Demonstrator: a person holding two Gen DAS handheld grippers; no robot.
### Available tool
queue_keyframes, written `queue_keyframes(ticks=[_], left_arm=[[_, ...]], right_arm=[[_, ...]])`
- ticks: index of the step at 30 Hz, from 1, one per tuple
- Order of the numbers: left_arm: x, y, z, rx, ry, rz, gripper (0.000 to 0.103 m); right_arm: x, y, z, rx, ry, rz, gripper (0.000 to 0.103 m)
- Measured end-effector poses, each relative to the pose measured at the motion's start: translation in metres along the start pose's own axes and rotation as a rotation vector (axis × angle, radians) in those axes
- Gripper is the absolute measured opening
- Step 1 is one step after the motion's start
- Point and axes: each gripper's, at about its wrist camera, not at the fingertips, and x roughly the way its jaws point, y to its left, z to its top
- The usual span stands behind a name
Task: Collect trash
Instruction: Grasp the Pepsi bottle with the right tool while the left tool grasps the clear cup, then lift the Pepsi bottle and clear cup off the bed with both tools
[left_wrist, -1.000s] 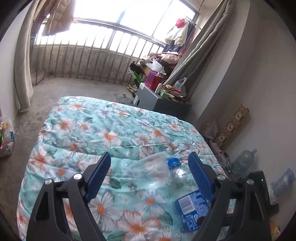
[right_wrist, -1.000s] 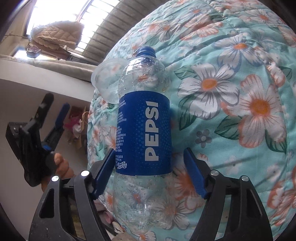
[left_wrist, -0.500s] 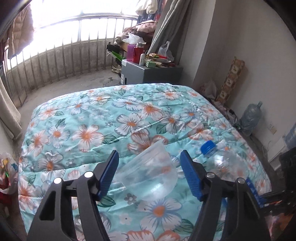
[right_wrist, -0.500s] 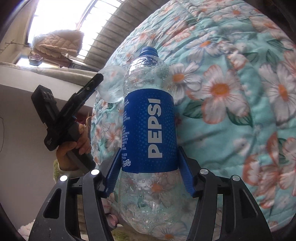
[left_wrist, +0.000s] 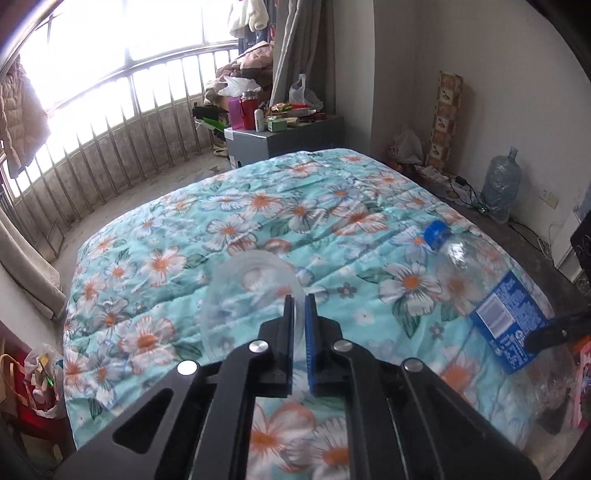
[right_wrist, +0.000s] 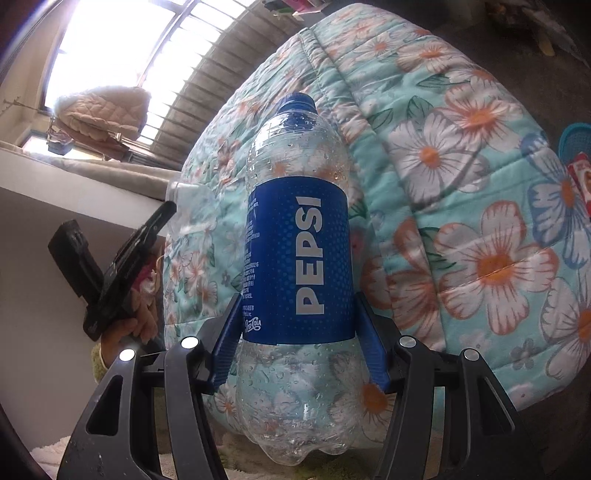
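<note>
Over the flowered quilt, the left gripper has its jaws nearly together, pinching the rim of a clear plastic cup that lies on its side. Further right, the right gripper clamps an empty Pepsi bottle by its blue label, blue cap pointing away across the bed.

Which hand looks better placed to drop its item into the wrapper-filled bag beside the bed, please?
Probably left: the left gripper pinches the clear plastic cup nearer that bag; the right gripper holds the Pepsi bottle.
</note>
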Motion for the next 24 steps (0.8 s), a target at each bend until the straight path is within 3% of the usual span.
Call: queue_keyframes(ticks=[7, 10, 13, 16, 18, 21, 24], left_arm=[[-0.042, -0.049, -0.023, 0.002, 0.087, -0.141, 0.005], [-0.042, -0.067, -0.033, -0.047, 0.125, -0.214, 0.006], [-0.041, -0.079, -0.043, -0.111, 0.133, -0.313, 0.026], [-0.052, -0.076, -0.049, -0.187, 0.085, -0.366, 0.050], [-0.064, -0.069, -0.049, -0.214, 0.030, -0.381, 0.059], [-0.082, -0.050, -0.049, -0.250, -0.047, -0.337, 0.061], [-0.080, -0.031, -0.053, -0.315, -0.034, -0.276, 0.061]], right_arm=[[-0.008, -0.009, -0.003, -0.005, -0.003, 0.021, 0.055], [-0.013, -0.015, -0.005, -0.004, -0.005, 0.032, 0.055], [-0.017, -0.022, -0.006, 0.004, -0.005, 0.046, 0.056], [-0.021, -0.027, -0.007, 0.003, -0.003, 0.060, 0.056], [-0.022, -0.029, -0.008, 0.003, -0.003, 0.064, 0.056], [-0.022, -0.032, -0.008, 0.008, -0.002, 0.074, 0.056], [-0.023, -0.033, -0.007, 0.009, -0.003, 0.078, 0.056]])
